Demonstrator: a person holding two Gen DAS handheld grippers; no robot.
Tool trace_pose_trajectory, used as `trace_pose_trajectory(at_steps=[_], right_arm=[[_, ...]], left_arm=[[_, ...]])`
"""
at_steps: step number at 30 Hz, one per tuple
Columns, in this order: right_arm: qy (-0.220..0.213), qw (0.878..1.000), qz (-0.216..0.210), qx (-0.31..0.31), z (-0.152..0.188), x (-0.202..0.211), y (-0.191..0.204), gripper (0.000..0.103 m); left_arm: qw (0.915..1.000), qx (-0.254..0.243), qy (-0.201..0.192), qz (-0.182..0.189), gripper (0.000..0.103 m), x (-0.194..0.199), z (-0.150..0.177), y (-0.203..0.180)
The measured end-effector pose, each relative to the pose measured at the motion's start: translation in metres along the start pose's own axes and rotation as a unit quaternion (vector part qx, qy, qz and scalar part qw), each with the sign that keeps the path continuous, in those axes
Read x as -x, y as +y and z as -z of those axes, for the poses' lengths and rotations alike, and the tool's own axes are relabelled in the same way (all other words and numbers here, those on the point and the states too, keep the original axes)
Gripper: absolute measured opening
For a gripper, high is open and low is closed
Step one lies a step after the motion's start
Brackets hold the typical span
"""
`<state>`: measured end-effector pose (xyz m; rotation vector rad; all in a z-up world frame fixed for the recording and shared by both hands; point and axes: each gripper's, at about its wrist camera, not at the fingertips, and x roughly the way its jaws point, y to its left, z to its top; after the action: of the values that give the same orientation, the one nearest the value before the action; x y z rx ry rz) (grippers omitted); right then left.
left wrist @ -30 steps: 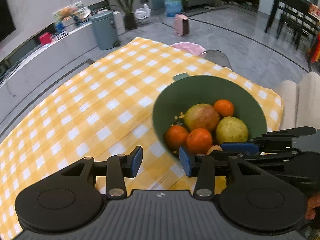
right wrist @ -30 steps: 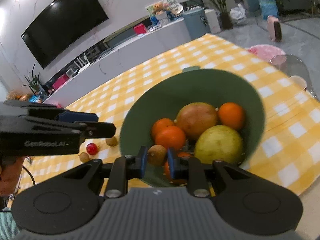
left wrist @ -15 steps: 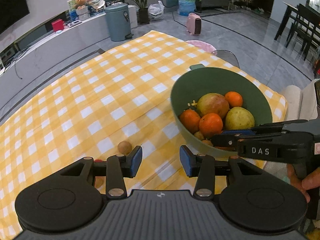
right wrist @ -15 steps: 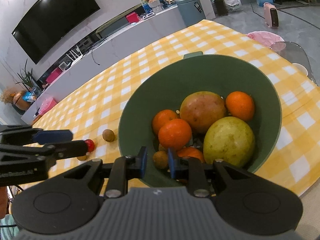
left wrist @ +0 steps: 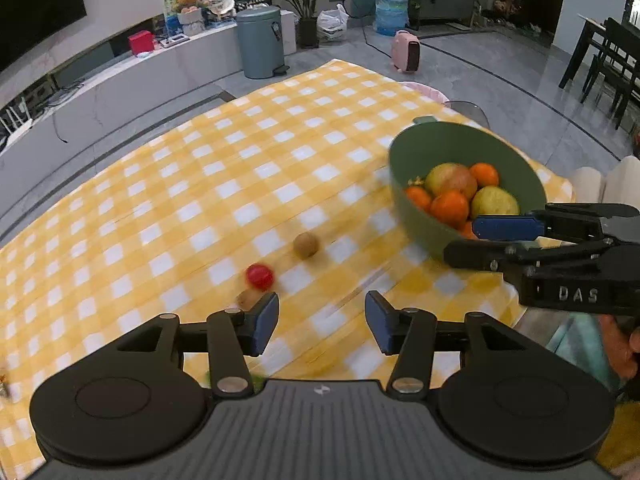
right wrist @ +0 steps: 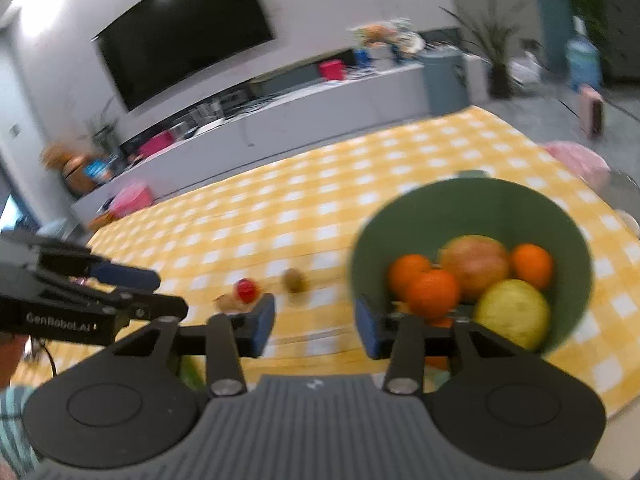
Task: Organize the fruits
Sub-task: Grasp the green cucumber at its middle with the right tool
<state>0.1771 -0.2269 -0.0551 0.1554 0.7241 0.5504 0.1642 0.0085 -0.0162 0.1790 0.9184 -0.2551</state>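
The left gripper (left wrist: pixel 322 328) hangs over the near part of a table covered by a yellow-and-white checked cloth (left wrist: pixel 240 168). Its jaws have just been opening and stand apart with nothing between them, only cloth showing through the gap. Just beyond its left fingertip lie three small loose fruits: a red one (left wrist: pixel 260 276), a round brown one (left wrist: pixel 306 245) a little farther and to the right, and a second small brown fruit (left wrist: pixel 248 299) partly hidden behind the blue pad.

The right gripper (right wrist: pixel 316 330) is held at the near edge of a green bowl (right wrist: pixel 472 204), and its jaws have also just been opening; they stand parted with nothing gripped, the right pad lying in front of the bowl's near wall. The right wrist view is blurred.

The bowl sits toward the right side of the table. In it rest several oranges (right wrist: pixel 434 292), a large reddish-green fruit (right wrist: pixel 476 264) toward the far side, and a yellow-green fruit (right wrist: pixel 514 312) at the near right. A small brown fruit may lie low among them, but the blur and the gripper hide that spot.

In the left wrist view the right gripper enters from the right, its fingers reaching over the bowl's near rim, with part of a person's hand (left wrist: pixel 618 352) below it
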Motion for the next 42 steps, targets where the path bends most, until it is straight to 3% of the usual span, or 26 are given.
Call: trace_pose_trajectory(at_steps=[10, 18, 30, 42], right_arm=[[0.065, 0.991, -0.04, 0.112, 0.027, -0.048, 0.076, 0.049], [0.105, 0.977, -0.054, 0.179, 0.04, -0.091, 0.112, 0.049], [0.146, 0.965, -0.047, 0.211, 0.049, -0.129, 0.128, 0.048], [0.154, 0.961, -0.047, 0.224, 0.053, -0.137, 0.133, 0.043]], left_arm=[[0.9955, 0.09, -0.02, -0.025, 0.061, 0.027, 0.044, 0.057], [0.994, 0.106, -0.003, -0.03, 0.061, 0.024, 0.069, 0.077], [0.9904, 0.138, 0.005, -0.009, 0.061, 0.011, 0.08, 0.098], [0.9892, 0.145, 0.017, -0.002, 0.061, 0.001, 0.083, 0.102]])
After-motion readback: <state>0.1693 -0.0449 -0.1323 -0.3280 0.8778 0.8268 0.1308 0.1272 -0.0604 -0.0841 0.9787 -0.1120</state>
